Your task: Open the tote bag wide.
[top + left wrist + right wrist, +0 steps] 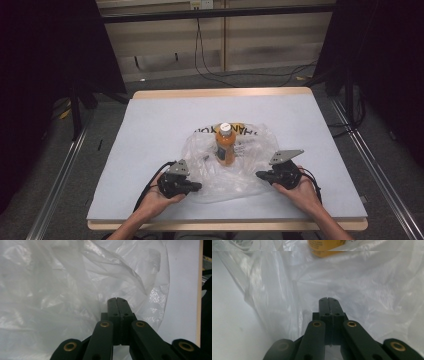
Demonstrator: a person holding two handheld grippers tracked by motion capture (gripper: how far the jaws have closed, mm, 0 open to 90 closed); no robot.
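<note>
An orange bottle (225,146) with a white cap stands upright on a crumpled clear plastic bag (235,172) in the middle of the table. My left gripper (198,186) lies low at the bag's near-left edge and points right, jaws pressed together with nothing between them. My right gripper (259,175) lies at the bag's near-right edge and points left, also shut and empty. In the left gripper view the shut tips (116,300) hover over the bag's folds (62,290). In the right gripper view the shut tips (328,300) face the bag (367,285), with the bottle's base (325,247) beyond.
A pale grey mat (165,115) covers the wooden table (220,93). The bag carries yellow and black print (240,129) behind the bottle. Dark stands and cables sit on the floor beyond the far edge. Bare mat (182,290) lies past the bag's rim.
</note>
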